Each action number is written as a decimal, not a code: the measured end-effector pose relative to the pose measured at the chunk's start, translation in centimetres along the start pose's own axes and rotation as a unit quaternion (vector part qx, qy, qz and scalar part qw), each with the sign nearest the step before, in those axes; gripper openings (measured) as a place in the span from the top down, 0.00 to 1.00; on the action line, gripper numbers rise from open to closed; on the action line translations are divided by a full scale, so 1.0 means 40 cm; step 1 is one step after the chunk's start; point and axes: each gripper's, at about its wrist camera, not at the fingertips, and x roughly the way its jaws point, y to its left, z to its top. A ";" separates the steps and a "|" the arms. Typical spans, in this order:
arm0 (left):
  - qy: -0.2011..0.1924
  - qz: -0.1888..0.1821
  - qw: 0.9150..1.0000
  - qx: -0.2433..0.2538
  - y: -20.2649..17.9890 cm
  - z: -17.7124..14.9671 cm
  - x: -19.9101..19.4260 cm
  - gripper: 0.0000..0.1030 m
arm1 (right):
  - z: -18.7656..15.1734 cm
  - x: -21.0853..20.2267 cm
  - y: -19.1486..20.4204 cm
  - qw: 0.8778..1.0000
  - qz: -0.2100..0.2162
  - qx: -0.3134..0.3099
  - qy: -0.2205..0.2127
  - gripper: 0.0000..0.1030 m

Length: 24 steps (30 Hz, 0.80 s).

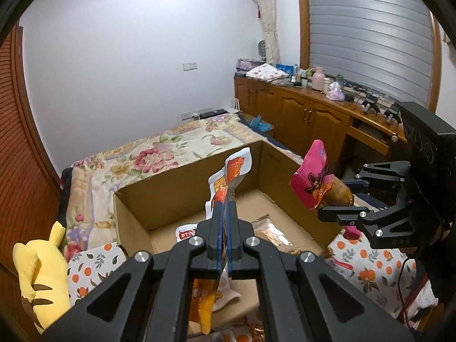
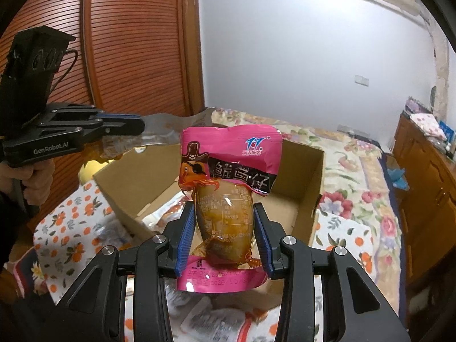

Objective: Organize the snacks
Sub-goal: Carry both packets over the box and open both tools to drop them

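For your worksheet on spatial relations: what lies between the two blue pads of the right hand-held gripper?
The pink snack pouch, upright, its clear lower part squeezed between the pads of the right hand-held gripper; the right wrist view shows it.

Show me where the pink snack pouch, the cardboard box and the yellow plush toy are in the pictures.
pink snack pouch (image 2: 228,154): right wrist view, on its printed pink upper part.
cardboard box (image 1: 159,191): left wrist view, on its inner back wall.
yellow plush toy (image 1: 42,273): left wrist view, on its body.
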 end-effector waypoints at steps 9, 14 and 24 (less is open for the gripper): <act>0.041 0.034 0.998 -0.018 0.018 -0.008 0.095 1.00 | 0.011 0.096 -0.025 1.000 0.013 -0.014 0.021 0.61; 0.054 0.047 0.997 -0.026 0.018 -0.015 0.118 1.00 | 0.001 0.136 -0.029 0.999 0.023 -0.015 0.037 0.61; 0.049 0.055 0.996 -0.041 0.021 -0.020 0.121 0.96 | -0.008 0.168 -0.039 0.998 0.038 -0.011 0.045 0.56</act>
